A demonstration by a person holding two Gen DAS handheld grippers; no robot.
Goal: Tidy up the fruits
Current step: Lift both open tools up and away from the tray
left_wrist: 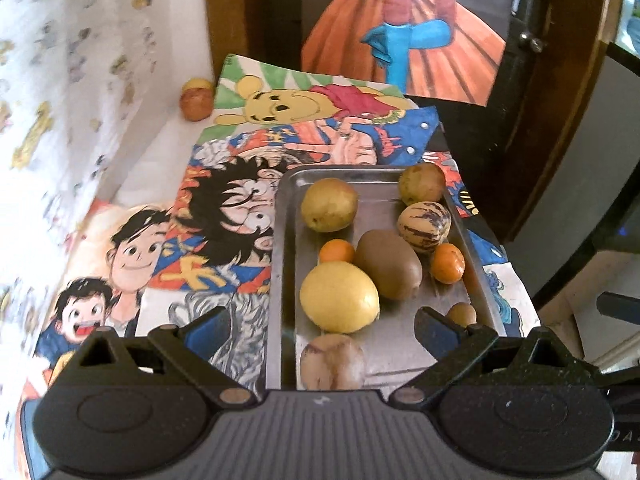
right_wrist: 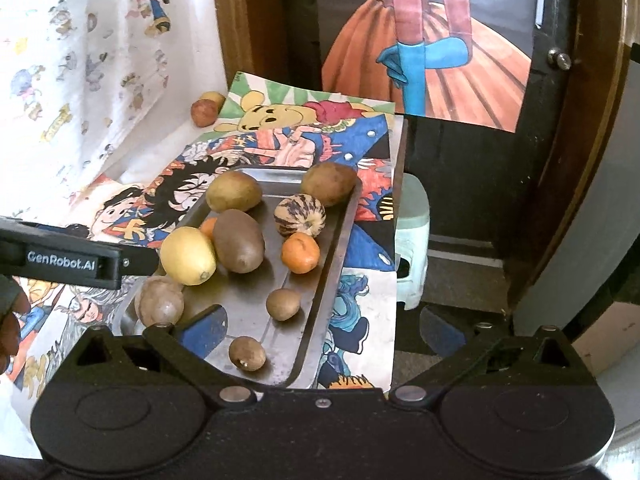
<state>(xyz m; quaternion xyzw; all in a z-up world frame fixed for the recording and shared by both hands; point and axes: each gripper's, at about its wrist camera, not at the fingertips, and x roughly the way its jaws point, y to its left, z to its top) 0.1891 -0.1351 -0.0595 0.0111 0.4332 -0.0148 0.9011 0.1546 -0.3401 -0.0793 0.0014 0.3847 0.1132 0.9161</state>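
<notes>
While my left gripper (left_wrist: 322, 324) hung with jaws spread wide and empty, I saw the tray (left_wrist: 280, 240) ahead holding lemon (left_wrist: 338, 297), kiwi (left_wrist: 388, 265) and striped melon (left_wrist: 424, 222); two fruits (left_wrist: 196, 100) sat well apart by the curtain; on the right camera, my right gripper (right_wrist: 322, 326) gaped empty over the tray's (right_wrist: 340, 240) near end, a longan (right_wrist: 247, 353) between its fingers.

We see our left gripper (left_wrist: 322, 330) spread wide over a metal tray (left_wrist: 280, 280) of fruit, a yellow lemon (left_wrist: 338, 297) just ahead.
</notes>
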